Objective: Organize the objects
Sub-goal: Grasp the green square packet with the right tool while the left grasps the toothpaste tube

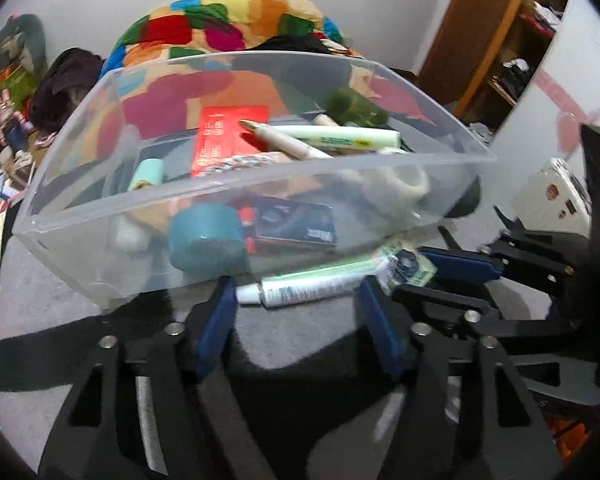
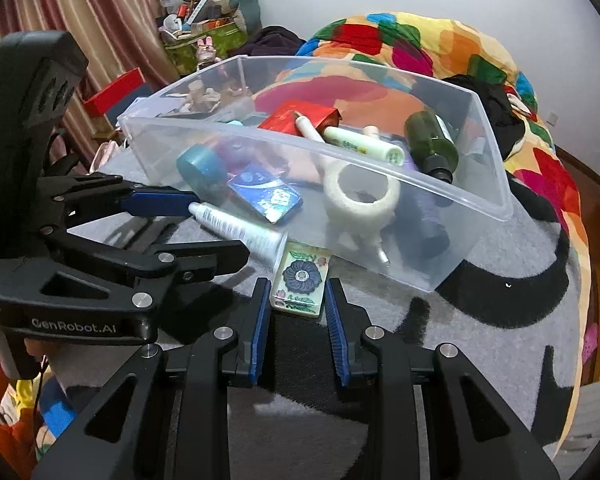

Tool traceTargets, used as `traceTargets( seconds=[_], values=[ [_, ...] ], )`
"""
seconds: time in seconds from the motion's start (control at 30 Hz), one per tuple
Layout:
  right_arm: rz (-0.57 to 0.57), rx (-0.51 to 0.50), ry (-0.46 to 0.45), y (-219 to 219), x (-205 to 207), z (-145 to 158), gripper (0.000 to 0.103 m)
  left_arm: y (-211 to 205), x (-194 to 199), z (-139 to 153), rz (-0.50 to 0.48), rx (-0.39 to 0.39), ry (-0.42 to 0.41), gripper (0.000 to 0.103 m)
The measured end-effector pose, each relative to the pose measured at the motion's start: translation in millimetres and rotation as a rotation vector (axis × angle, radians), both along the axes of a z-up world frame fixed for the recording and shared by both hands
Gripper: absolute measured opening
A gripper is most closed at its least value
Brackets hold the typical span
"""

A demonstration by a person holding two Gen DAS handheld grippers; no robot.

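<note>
- The left gripper (image 2: 216, 230) is seen spread wide, nothing held, its fingers flanking the white tube (image 2: 238, 229), which lies on the grey and black rug (image 2: 480, 320) just outside the front wall of the clear bin (image 2: 380, 224).
- The tube is judged light, soft and rather slick; a hold across its firmer middle, clear of the cap and the flat crimped end, is likely to be safest.
- The flower-printed card (image 2: 301, 278) is found flat on the rug beside the tube's end, between the blue pads of the right gripper (image 2: 298, 300), which stands at a narrow gap with no contact shown.
- The card is judged thin, stiff and glossy; its two long edges are the only purchase offered, and a tilt upward is probably needed.
</note>
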State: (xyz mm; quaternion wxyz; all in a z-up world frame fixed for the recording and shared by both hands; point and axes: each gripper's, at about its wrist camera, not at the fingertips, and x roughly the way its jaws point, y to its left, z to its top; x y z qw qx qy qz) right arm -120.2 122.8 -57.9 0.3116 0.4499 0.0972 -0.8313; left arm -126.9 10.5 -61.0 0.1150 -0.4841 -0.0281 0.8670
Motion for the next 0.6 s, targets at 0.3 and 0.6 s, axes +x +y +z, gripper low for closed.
traceTargets(
  seconds=[0.3,0.6],
  values=[
    [0.023,-0.022,-0.009,12.2,11.4,2.0,0.024,2.6,33.5,5.6,-0.076,0.038,-0.013,0.053],
    [-0.024,-0.032,-0.002,41.8,20.4,6.3,0.024,8.9,52.5,22.7,-0.106,-0.037,0.059,0.051]
  ],
)
